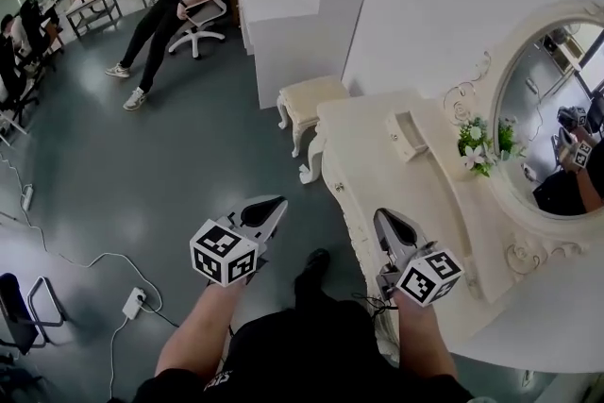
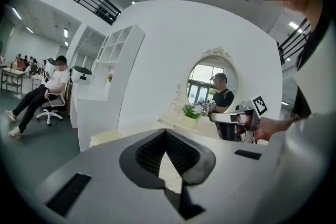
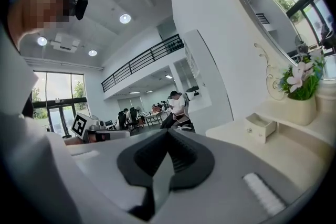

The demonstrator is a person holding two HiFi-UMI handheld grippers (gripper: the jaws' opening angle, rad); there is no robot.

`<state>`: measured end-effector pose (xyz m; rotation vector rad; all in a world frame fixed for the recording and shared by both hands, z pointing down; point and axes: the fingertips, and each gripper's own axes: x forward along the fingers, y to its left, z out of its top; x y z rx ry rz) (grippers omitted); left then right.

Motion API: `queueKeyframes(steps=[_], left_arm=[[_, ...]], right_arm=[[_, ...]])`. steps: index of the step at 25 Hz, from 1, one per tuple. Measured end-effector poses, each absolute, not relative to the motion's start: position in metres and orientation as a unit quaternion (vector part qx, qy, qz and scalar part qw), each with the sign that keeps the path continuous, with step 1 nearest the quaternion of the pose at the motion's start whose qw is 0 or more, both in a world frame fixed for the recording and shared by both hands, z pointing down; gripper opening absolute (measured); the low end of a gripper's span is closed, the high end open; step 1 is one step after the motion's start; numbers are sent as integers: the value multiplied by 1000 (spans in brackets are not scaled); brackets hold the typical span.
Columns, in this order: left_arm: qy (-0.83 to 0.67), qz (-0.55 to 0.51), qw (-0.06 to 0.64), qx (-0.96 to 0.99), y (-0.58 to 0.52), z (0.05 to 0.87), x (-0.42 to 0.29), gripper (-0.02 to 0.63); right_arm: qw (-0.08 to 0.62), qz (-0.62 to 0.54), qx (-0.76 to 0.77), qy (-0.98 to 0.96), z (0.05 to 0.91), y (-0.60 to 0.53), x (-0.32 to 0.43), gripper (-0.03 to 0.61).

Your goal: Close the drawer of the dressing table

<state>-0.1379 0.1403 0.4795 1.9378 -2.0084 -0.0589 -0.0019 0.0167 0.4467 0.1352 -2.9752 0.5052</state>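
The cream dressing table (image 1: pixel 368 175) stands at the right under an oval mirror (image 1: pixel 557 109). A small drawer (image 1: pixel 407 136) on its top shelf is pulled out; the right gripper view shows the drawer (image 3: pixel 261 127) with its front standing proud, well ahead and to the right. My left gripper (image 1: pixel 274 205) hovers over the floor left of the table, jaws shut and empty (image 2: pixel 166 134). My right gripper (image 1: pixel 386 222) hangs above the table's near front edge, also shut with nothing in it (image 3: pixel 168 132). Both point roughly level, short of the drawer.
A potted flower (image 1: pixel 479 146) sits on the shelf beside the drawer. A padded stool (image 1: pixel 310 101) stands at the table's far end. A person sits in an office chair (image 1: pixel 175 0) beyond. A power strip (image 1: pixel 132 302) with cables lies on the floor at left.
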Motion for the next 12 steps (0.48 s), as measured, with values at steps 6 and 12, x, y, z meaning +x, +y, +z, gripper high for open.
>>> queueKeyframes(steps=[6, 12], left_arm=[[-699, -8, 180, 692, 59, 469, -184, 5], [-690, 1, 185, 700, -10, 460, -214, 5]], right_arm=[[75, 194, 48, -977, 460, -50, -48, 11], [81, 198, 39, -976, 455, -103, -91, 11]])
